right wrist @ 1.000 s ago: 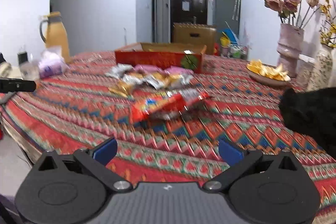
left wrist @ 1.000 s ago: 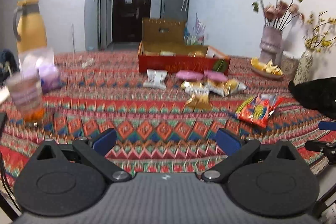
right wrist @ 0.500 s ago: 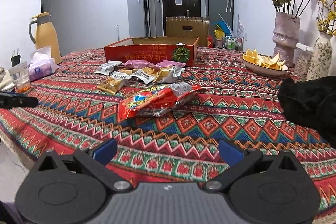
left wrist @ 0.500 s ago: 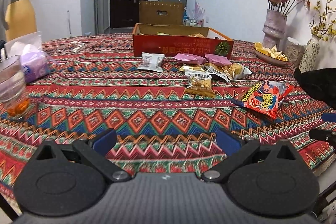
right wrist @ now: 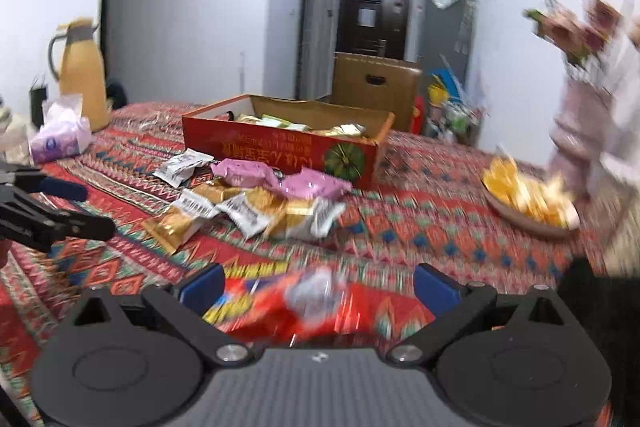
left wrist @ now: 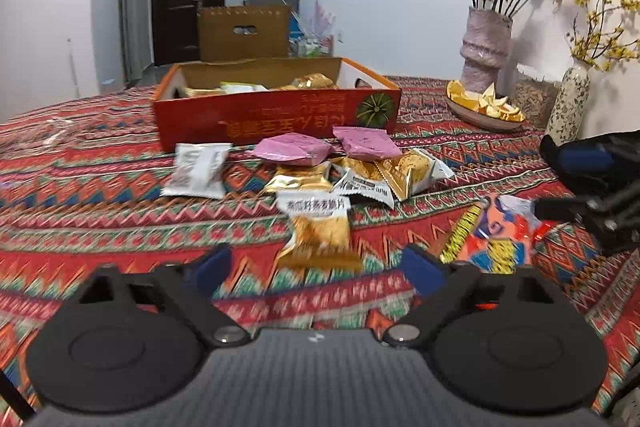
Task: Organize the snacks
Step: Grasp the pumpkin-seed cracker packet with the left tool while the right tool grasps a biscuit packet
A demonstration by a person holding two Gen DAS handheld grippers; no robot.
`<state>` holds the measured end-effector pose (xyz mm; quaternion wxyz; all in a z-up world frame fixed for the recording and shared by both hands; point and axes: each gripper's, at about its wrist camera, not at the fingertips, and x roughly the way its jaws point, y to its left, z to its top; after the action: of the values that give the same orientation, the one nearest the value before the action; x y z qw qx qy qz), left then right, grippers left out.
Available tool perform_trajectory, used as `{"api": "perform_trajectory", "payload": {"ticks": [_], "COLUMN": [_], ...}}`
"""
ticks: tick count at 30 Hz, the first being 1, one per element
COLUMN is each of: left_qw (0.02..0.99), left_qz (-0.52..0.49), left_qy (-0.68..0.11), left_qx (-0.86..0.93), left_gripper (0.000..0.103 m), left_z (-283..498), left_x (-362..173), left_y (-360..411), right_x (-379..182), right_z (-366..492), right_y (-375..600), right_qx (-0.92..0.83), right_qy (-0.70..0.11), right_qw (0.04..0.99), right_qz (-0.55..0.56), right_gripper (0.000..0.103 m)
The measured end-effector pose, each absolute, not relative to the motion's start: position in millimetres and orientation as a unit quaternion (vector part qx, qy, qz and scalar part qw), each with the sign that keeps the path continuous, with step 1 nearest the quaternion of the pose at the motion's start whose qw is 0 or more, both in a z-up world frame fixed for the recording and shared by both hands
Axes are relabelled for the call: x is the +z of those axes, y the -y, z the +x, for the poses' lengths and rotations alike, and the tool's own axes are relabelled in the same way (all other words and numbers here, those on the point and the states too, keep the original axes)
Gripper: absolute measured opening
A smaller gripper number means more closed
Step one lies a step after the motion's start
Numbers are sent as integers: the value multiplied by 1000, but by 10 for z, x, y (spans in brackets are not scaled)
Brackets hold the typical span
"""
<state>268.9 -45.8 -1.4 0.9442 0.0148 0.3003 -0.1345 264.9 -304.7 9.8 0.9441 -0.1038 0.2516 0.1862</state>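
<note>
The left gripper (left wrist: 316, 265) is closing, jaws spread either side of the gold packet (left wrist: 318, 233), pads not yet touching. The right gripper (right wrist: 316, 285) is closing around the red packet (right wrist: 308, 303) near the tabletop's front edge. Both line up for transfer to the red box (left wrist: 276, 115) at mid-table.

Two pink snack packets (left wrist: 294, 148) (left wrist: 366, 143) are seen in front of one red cardboard box (left wrist: 276, 115). One white packet (left wrist: 198, 169) is counted to their left, and one red chip bag (right wrist: 304, 303) nearest the cameras. About four gold packets (left wrist: 318, 235) are counted loose on the cloth, though overlaps make this uncertain. Two vases (left wrist: 484, 47) (left wrist: 568, 103), one dish of yellow pieces (left wrist: 484, 107) and one yellow jug (right wrist: 82, 83) are also counted; one tissue pack (right wrist: 60, 139) is seen.
</note>
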Motion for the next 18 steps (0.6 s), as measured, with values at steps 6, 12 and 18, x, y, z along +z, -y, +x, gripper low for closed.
{"api": "perform_trajectory", "payload": {"ticks": [6,12,18], "left_qw": [924,928,918], "left_qz": [-31,-20,-67], "left_qy": [-352,-344,-360], "left_qx": [-145,-138,-150], "left_gripper": [75,45,42], "left_z": [3251,3408,3363], "left_x": [-225,-324,-274], "left_y": [515,550,377], "right_x": [-25,-237,-277], "right_z": [3523,4018,4010], "right_y": [2746,2409,2450], "right_qx": [237,295,313], "right_qy": [-285,-303,-325], "right_qw": [908,864,861], "right_qz": [-195,-273,-234], "right_gripper": [85,77,50]}}
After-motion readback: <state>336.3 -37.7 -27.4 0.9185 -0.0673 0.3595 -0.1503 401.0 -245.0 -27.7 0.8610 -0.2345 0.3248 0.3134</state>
